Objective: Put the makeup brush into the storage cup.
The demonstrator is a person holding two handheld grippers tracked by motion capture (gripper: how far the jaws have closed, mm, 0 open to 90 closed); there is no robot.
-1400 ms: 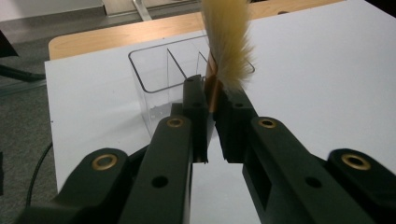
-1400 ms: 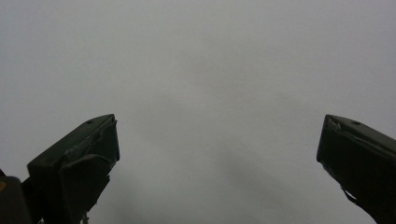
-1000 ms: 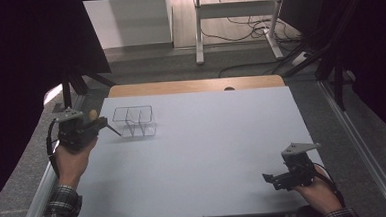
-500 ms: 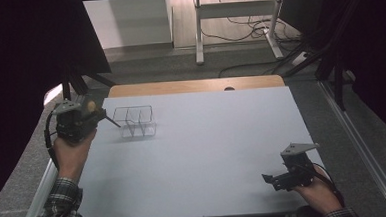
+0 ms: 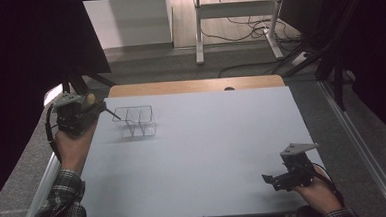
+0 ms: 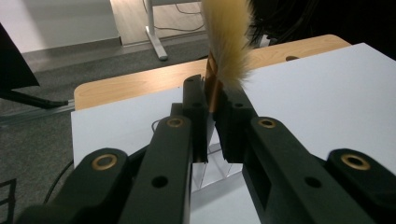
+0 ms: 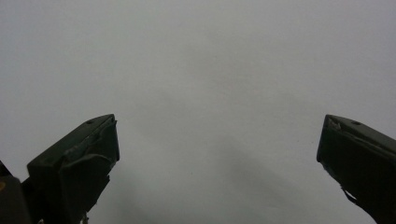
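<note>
**Brush clamped in the left jaws, clear organizer right below it**

Starting closest to the person: the right gripper [image 5: 284,176] sits low at the near right corner of the bench [image 5: 208,152], jaws spread wide with nothing but bare white surface between them in the right gripper view. It's parked close to the near edge, so a careless pull back could slide it off the sheet.

Further along on the left, the left gripper [image 5: 88,110] is held over the bench's left edge, jaws closed tight on a brush [image 6: 219,70]. In the left gripper view the copper band sits right between the pads and the pale bristles fan out above them. In the high view the dark handle tip pokes out toward the clear organizer [image 5: 135,121].

That organizer is the wire-thin, see-through tray with a few compartments, standing on the far left part of the bench, just beside the brush handle.

What I'd worry about:
- The organizer looks light and transparent, so its walls are easy to misjudge. A handle coming in at a slant could catch a rim and shove or tip the whole thing.
- The grip is on the ferrule, not the handle, so the brush could pivot in the jaws if the tip bumps a divider.

Room-wise, the whole middle and right of the bench is open. The tight spots are the left edge and the wooden strip [image 5: 195,86] at the far end.
</note>
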